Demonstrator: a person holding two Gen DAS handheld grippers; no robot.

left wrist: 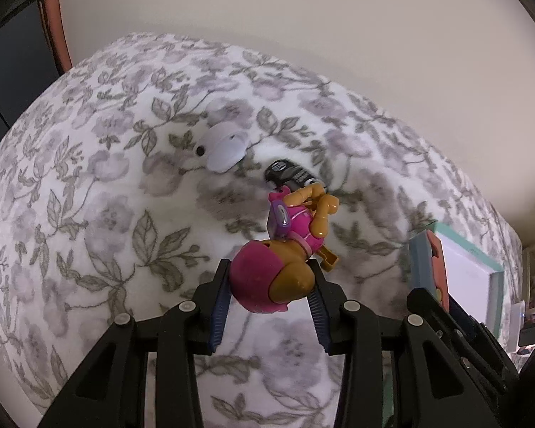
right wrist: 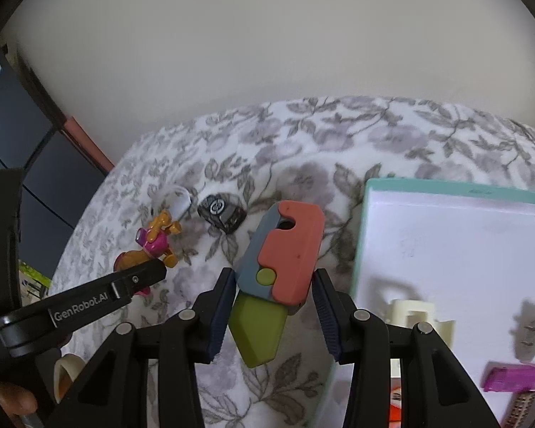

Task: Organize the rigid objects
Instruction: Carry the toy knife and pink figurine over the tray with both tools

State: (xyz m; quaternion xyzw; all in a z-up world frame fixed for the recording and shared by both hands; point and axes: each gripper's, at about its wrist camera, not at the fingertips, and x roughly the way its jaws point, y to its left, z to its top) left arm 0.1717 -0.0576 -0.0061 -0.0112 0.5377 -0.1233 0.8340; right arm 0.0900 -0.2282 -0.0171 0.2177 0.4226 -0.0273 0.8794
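Floral bedspread [left wrist: 100, 164] below, the left hand-held gripper [left wrist: 271, 285] clamps a light, hard toy pup figure [left wrist: 285, 249] by its smooth head; the right hand-held gripper [right wrist: 273, 292] pinches a stiff plastic toy knife [right wrist: 278, 267] mid-body beside the teal box [right wrist: 363, 214].

The teal-rimmed white box [right wrist: 365, 235] runs off the right and bottom edges of the right wrist view, so its full extent stays unseen. Inside it, a magenta object [right wrist: 511, 378] at lower right is smeared by blur, and a cream plastic piece [right wrist: 421, 315] is partly hidden behind a gripper arm. At far lower left, fingertips [right wrist: 12, 401] are cropped by the frame.
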